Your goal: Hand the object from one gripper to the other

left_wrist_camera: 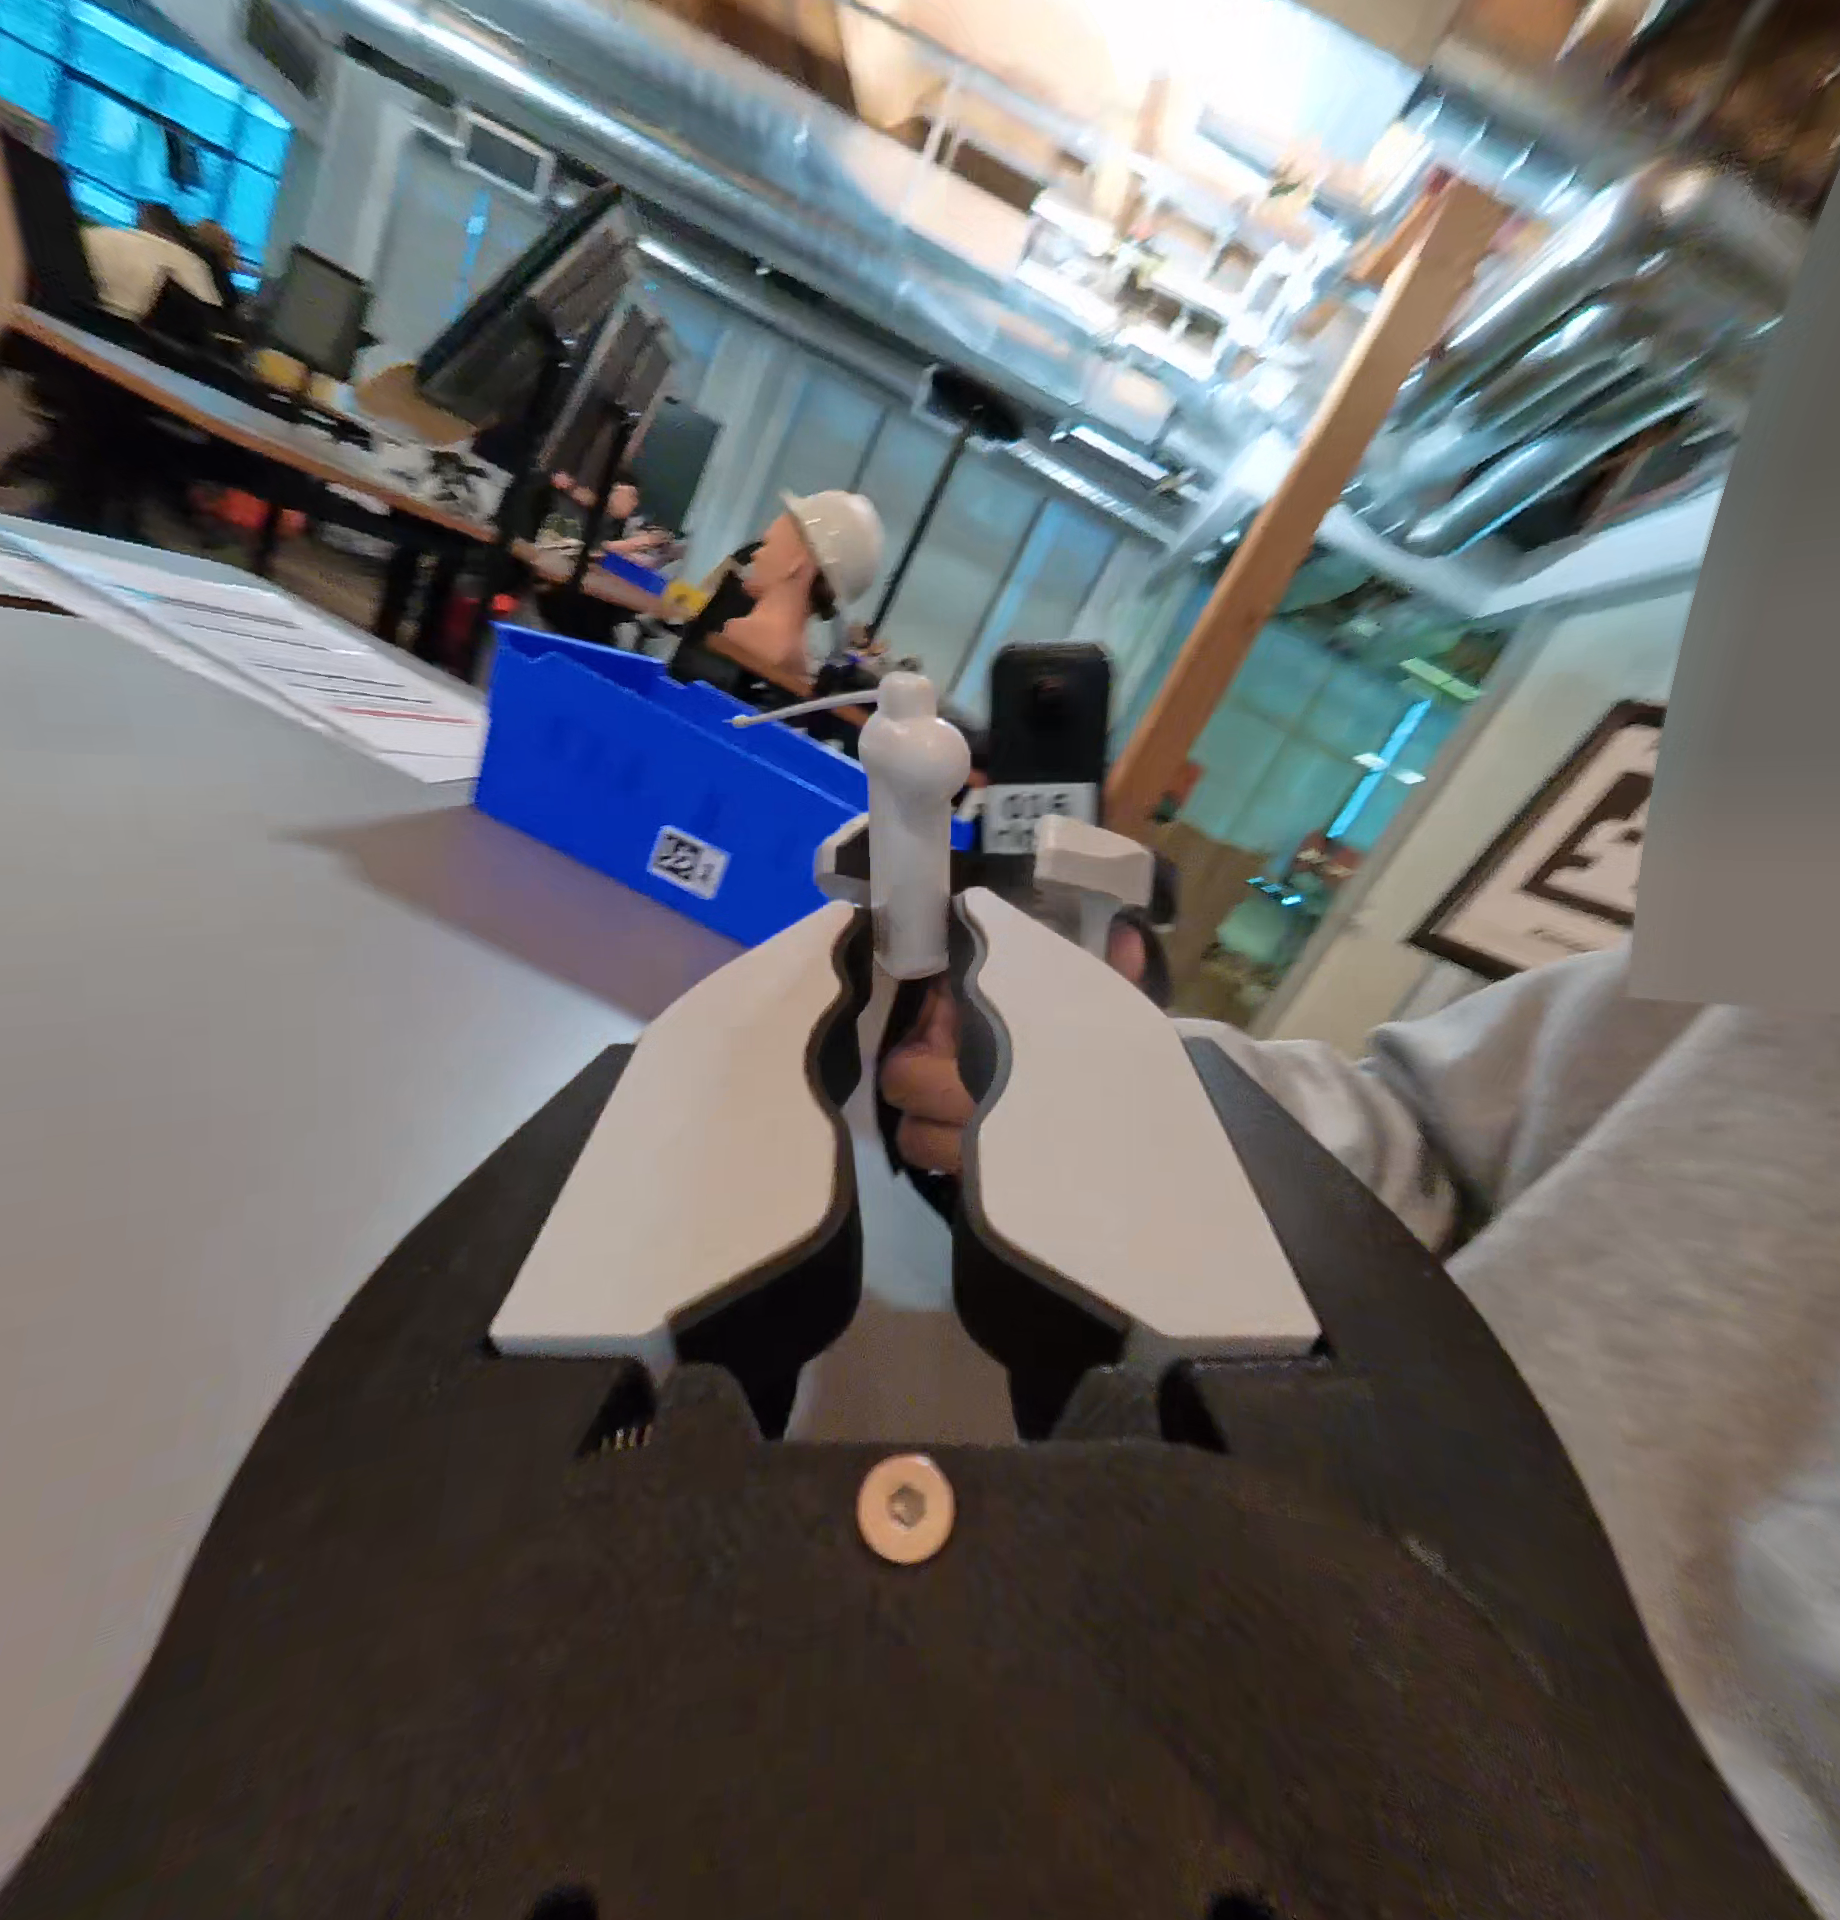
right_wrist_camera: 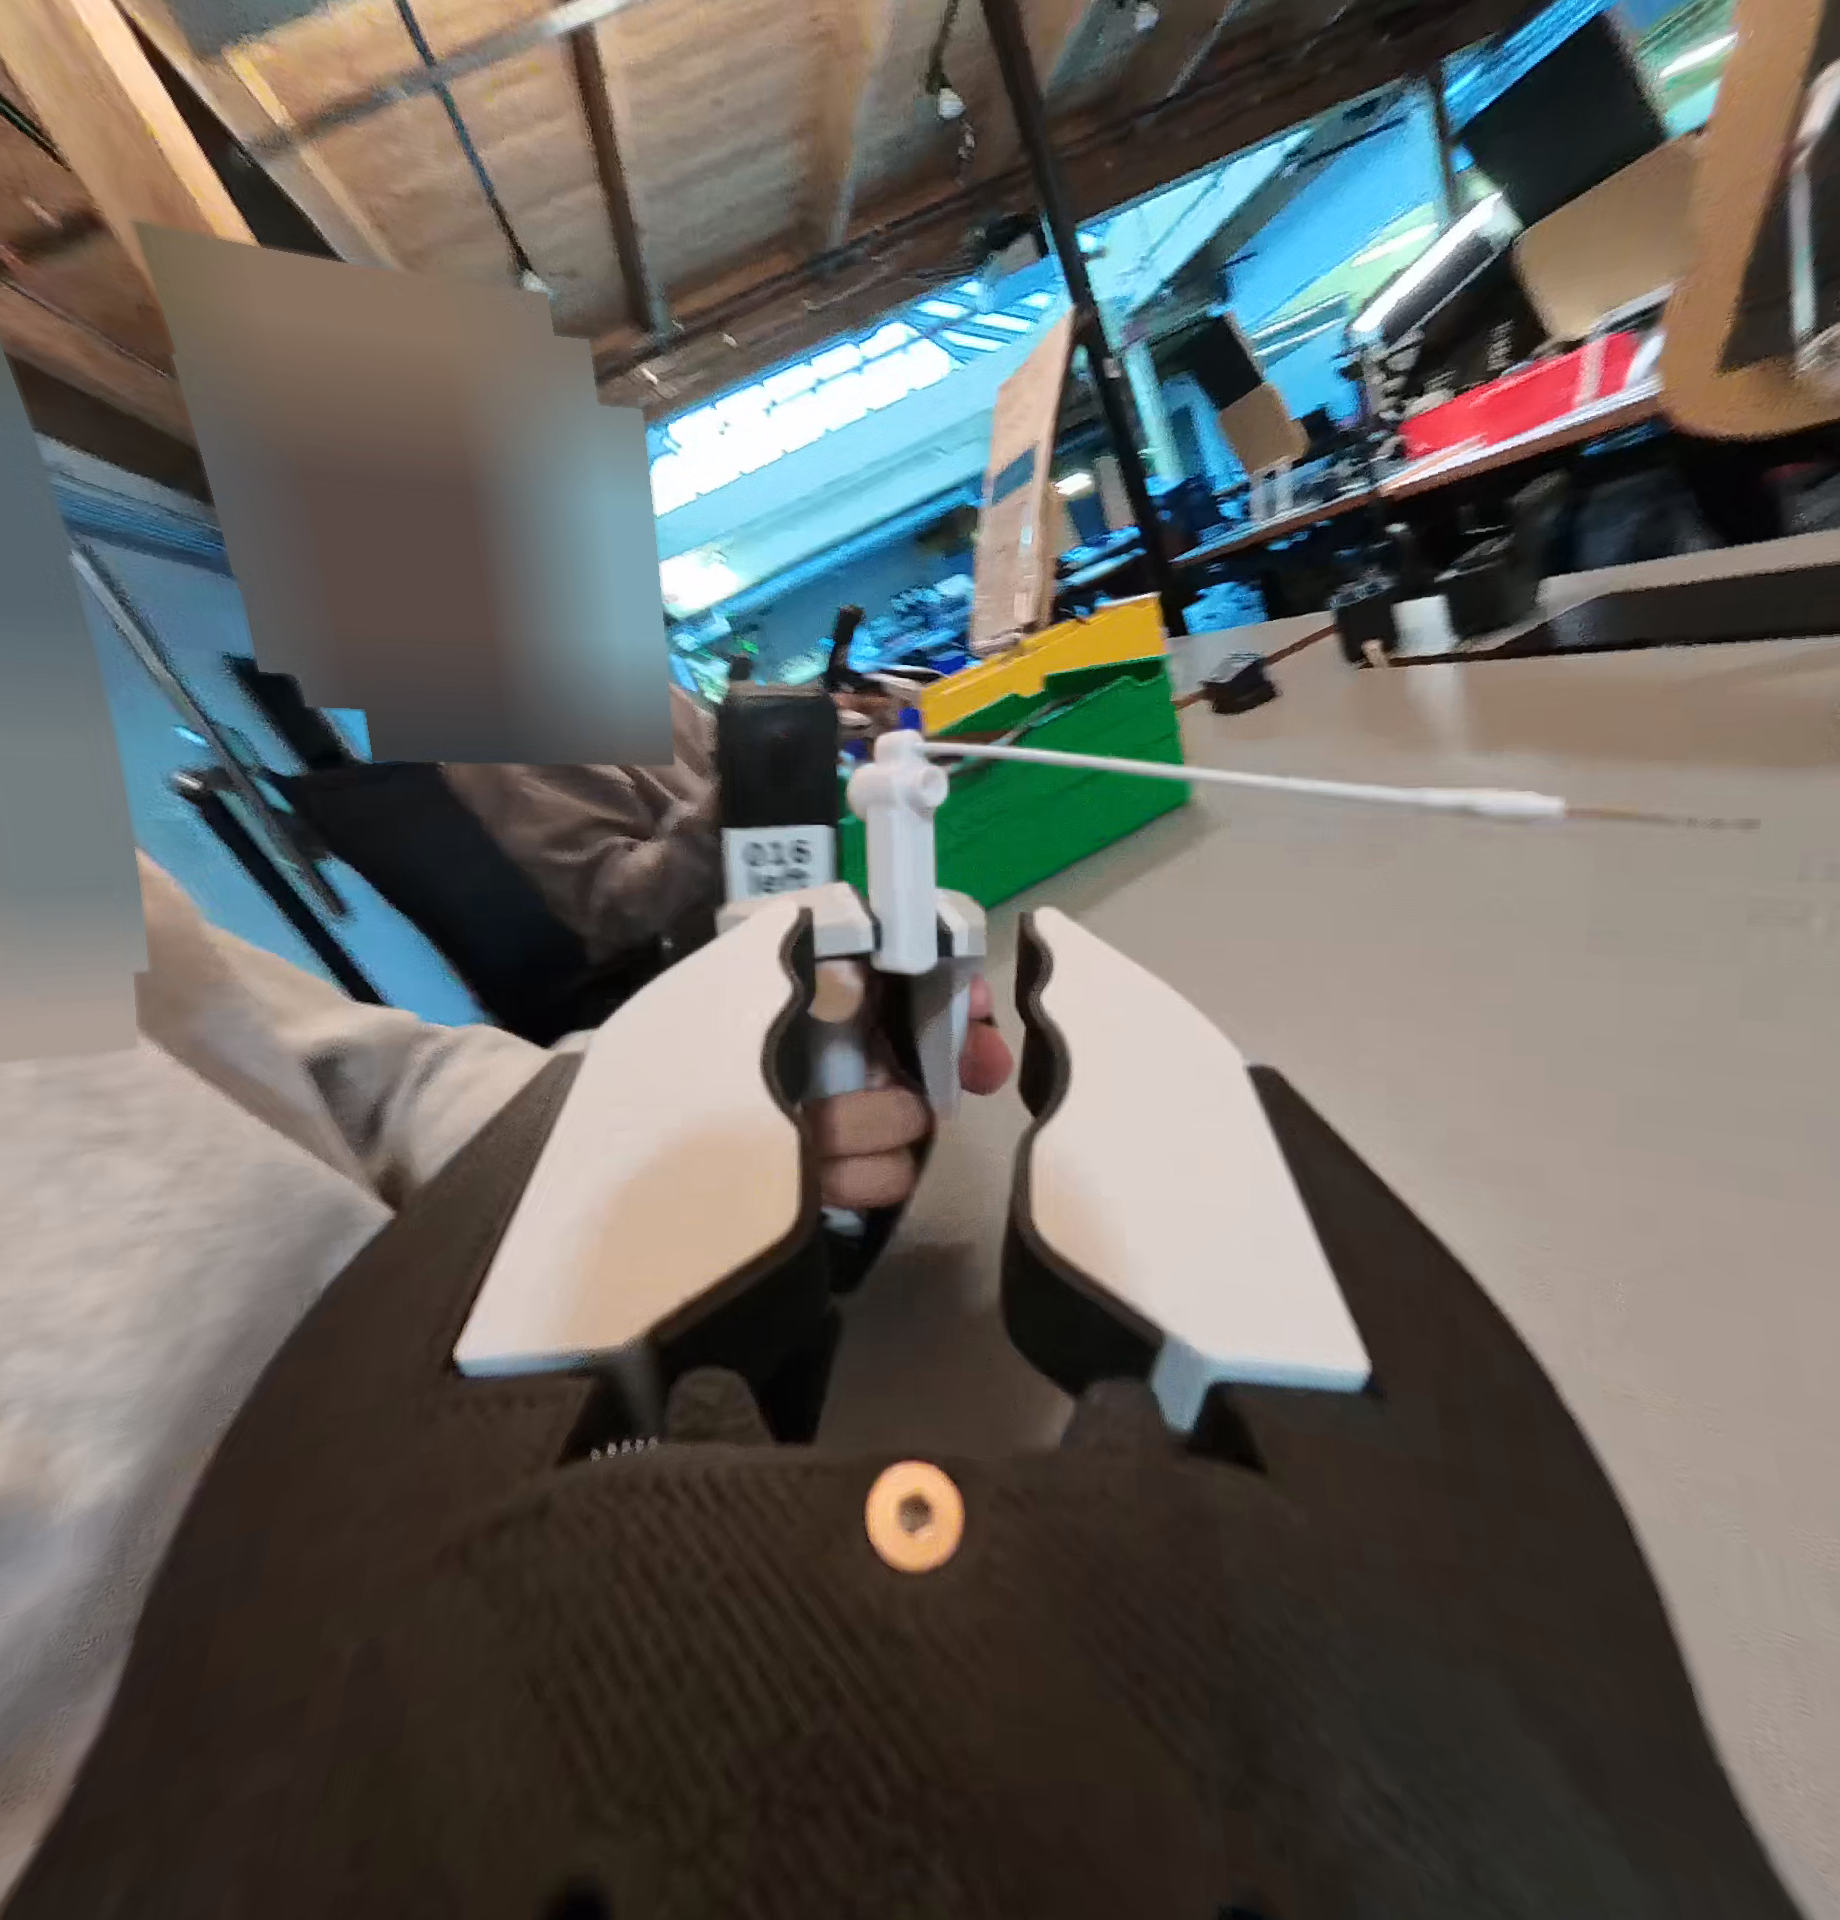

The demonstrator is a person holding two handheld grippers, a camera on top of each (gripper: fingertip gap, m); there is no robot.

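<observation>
The white plastic part [right_wrist_camera: 903, 862] stands upright, its thin rod [right_wrist_camera: 1207, 777] pointing sideways over the table [right_wrist_camera: 1467, 987]. The left tongs [left_wrist_camera: 911, 925], level, are clamped on its lower end. The right tongs [right_wrist_camera: 911, 961] face them, jaws apart, apparently not touching it.

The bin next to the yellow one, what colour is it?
Green, clearest in the right wrist view.
</observation>
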